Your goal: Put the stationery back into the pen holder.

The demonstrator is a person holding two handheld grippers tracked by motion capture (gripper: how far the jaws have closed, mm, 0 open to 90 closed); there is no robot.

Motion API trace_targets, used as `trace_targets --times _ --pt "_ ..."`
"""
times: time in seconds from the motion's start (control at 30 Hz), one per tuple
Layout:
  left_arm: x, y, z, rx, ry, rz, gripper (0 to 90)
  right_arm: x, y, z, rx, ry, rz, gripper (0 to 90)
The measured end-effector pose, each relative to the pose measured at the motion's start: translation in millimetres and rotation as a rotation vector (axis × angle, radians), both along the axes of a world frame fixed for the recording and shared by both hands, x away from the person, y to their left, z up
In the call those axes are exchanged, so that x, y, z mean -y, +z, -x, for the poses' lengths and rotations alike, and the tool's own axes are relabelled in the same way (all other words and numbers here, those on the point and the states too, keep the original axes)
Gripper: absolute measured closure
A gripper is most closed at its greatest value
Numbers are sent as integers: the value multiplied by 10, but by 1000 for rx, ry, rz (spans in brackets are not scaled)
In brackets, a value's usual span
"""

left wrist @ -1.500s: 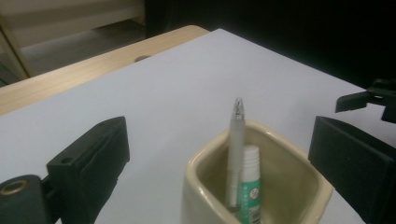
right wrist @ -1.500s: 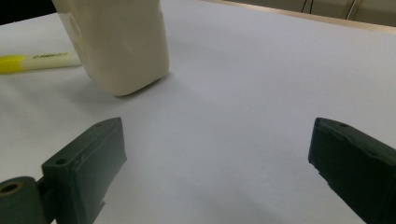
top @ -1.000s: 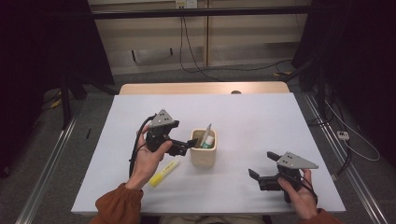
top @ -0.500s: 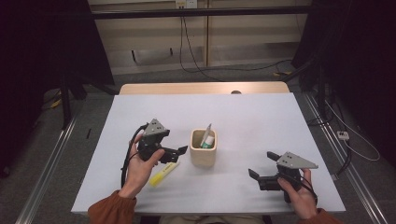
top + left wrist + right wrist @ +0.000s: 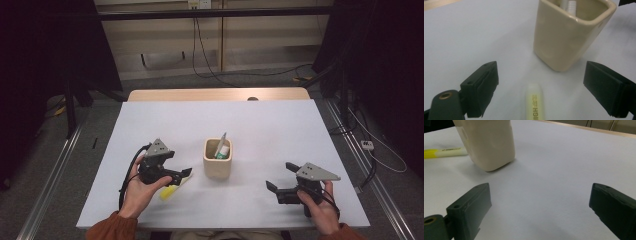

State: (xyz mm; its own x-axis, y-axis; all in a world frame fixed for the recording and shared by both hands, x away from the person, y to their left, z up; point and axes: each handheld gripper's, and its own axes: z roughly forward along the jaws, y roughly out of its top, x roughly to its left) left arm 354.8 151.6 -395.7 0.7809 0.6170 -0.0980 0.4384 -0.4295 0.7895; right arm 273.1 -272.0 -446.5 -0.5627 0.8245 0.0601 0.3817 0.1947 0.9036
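Left gripper: at about 8 o'clock from the cup, low over the table; its jaws have just been closing a little yet stand wide apart, with the highlighter between them and untouched.
Highlighter: yellow with a pale cap, lying flat on the table in the left gripper view, cap end toward the cup at 12 o'clock; neither pad presses on it.
Cup: cream, square with rounded corners, upright near the table's middle, just beyond the highlighter's cap and apart from it.
Cup contents: a grey pen leaning out at about 1 o'clock and a white-and-green marker beside it.
Right gripper: at about 4 o'clock from the cup, well apart from it, jaws wide and nothing between them, pointing toward the cup.
Table: white top, with a wooden strip along the far edge at 12 o'clock.
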Motion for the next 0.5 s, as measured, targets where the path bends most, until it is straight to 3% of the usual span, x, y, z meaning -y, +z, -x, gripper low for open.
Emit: trace_targets --times 0.13,0.5 --pt "-76 -50 47 -32 1 9 134 -2 0 2 -2 2 0 36" --pt "-215 -237 147 -86 31 -50 133 -7 -3 0 -5 2 2 36"
